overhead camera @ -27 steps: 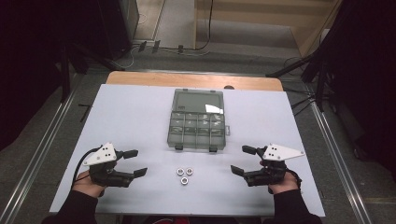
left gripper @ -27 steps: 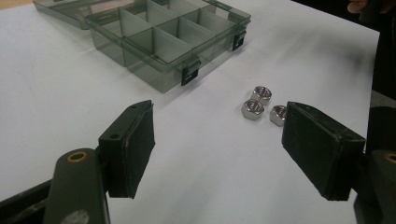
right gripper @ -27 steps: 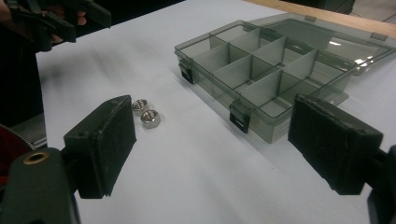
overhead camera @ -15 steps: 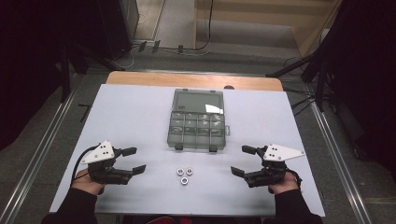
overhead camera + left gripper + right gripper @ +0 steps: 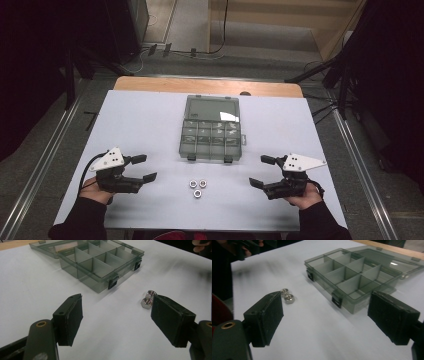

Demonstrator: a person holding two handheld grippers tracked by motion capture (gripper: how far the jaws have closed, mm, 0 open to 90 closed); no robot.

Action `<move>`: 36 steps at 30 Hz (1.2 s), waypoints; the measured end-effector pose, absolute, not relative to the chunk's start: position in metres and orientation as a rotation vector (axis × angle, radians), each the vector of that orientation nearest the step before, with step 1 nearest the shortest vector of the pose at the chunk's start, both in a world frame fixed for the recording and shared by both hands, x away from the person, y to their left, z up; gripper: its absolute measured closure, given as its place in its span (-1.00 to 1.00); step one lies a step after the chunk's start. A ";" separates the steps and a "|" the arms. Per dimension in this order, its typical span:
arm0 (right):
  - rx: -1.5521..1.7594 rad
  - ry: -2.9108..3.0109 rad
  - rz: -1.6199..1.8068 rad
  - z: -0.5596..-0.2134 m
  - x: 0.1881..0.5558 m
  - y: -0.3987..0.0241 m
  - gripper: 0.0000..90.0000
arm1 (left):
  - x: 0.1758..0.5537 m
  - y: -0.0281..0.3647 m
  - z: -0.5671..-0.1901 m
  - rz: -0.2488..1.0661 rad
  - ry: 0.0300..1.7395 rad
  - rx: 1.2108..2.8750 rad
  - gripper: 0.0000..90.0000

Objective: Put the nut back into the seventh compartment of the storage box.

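Three steel hex nuts [image 5: 198, 187] lie close together on the white table near its front edge; two of these nuts [image 5: 147, 299] show by the right jaw in the left gripper view, and the nuts [image 5: 287, 297] peek past the left jaw in the right gripper view. Behind them stands a smoky clear compartment box [image 5: 212, 134] with its lid laid open; the box [image 5: 100, 262] and box [image 5: 352, 272] look empty. My left gripper [image 5: 144, 168] rests open to the left of the nuts. My right gripper [image 5: 262, 171] rests open to their right. Nothing is between either pair of jaws.
The white table top [image 5: 150, 120] ends in a wooden strip [image 5: 210, 86] at the back. Metal rails [image 5: 45, 165] run along both sides of the table. Dark stands and cables sit on the floor beyond.
My left gripper has shifted slightly toward the front edge. The right gripper, nuts and box stay where they were.
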State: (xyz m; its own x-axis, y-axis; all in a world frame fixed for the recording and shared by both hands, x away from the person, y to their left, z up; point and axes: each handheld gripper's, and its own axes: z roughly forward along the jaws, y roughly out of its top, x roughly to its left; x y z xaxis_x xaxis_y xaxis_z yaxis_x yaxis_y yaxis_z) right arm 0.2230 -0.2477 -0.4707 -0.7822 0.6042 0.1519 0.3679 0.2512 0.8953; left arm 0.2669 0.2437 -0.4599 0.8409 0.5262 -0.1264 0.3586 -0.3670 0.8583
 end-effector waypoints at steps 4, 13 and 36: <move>0.941 2.296 1.537 -0.471 0.224 -0.252 -0.68 | 0.269 0.242 -0.460 0.201 0.650 1.995 -0.42; 0.905 2.329 1.574 -0.469 0.227 -0.251 -0.53 | 0.269 0.241 -0.461 0.190 0.655 2.004 -0.42; 0.819 2.342 1.632 -0.461 0.242 -0.239 -0.49 | 0.266 0.243 -0.461 0.169 0.656 2.038 -0.42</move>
State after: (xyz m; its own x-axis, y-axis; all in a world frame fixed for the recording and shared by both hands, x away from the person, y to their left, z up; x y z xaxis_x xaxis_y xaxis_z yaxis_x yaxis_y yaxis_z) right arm 0.2418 -0.2388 -0.4615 -0.8344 0.5255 0.1660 0.3378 0.2497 0.9075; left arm 0.2663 0.2433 -0.4607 0.8463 0.5138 -0.1408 0.3821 -0.4012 0.8325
